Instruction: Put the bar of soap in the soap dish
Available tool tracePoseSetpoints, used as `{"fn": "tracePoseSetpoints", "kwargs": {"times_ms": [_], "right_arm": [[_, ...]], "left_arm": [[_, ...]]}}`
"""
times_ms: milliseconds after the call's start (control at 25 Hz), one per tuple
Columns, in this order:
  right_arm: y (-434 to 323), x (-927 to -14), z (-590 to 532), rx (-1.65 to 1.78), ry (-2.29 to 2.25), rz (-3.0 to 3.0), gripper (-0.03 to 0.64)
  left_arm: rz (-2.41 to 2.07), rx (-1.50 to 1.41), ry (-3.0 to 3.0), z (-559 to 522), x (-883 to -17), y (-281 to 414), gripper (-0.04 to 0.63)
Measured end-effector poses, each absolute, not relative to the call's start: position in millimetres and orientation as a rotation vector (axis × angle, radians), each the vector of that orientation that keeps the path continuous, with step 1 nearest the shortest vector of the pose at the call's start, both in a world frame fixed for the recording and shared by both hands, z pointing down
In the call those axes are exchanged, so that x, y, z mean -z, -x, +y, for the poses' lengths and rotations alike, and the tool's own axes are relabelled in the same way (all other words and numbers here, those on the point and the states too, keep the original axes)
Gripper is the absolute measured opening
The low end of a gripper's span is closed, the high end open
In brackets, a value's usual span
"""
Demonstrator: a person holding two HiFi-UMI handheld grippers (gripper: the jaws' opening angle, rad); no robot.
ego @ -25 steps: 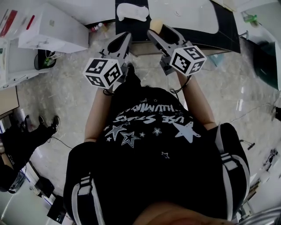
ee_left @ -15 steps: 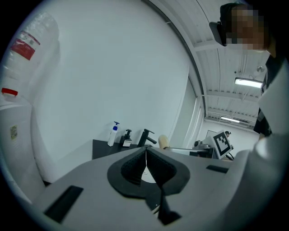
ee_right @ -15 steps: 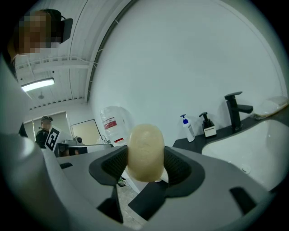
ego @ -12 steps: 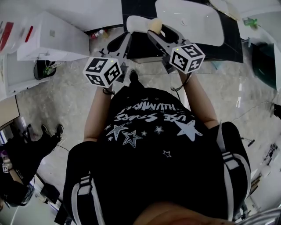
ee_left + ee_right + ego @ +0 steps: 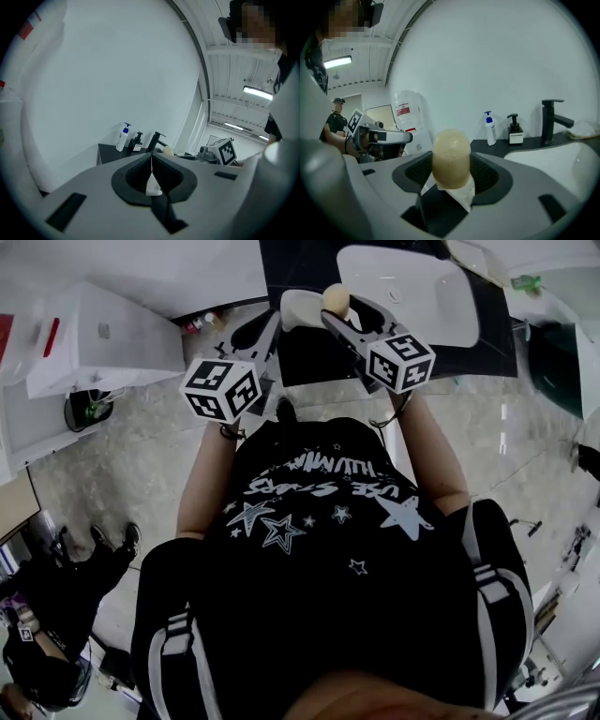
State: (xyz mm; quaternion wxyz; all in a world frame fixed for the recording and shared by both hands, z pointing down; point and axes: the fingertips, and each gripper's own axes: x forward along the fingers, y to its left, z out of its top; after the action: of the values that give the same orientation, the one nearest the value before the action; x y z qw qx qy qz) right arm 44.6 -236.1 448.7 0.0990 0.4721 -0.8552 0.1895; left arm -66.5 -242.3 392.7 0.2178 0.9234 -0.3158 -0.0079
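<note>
The right gripper (image 5: 451, 172), clamped on the rounded cream soap bar (image 5: 450, 152), may squirt it short of the white soap dish (image 5: 298, 307) at its nine o'clock; the left gripper (image 5: 151, 161) is closed and empty.

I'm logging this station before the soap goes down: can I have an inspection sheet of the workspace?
Surface: dark countertop with a white basin set in it.
Job's things: bar of soap held up at the counter; white soap dish on the counter, soap not yet in it.
Clutter: blue-topped pump bottle, dark dispenser and black tap at the counter's back.
Grippers: left gripper shut, nothing held; right gripper shut on the bar of soap.
Cables: nothing seen on the counter.
Surroundings: pale stone floor, white cabinet, a bystander at the head view's lower left.
</note>
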Motion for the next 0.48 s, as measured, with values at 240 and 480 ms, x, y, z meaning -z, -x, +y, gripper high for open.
{"fn": "tracePoseSetpoints", "kwargs": {"times_ms": [240,480], "right_arm": [[-37,-463,-247,-0.558,-1.353,-2.498,0.253],[-31,-475,-254,-0.492,-1.193,-2.477,0.253]], "left_arm": [[-0.848,-0.001,-2.53,-259,-405,66,0.012],[-0.87,-0.039,-2.499,-262,-416,58,0.012]]}}
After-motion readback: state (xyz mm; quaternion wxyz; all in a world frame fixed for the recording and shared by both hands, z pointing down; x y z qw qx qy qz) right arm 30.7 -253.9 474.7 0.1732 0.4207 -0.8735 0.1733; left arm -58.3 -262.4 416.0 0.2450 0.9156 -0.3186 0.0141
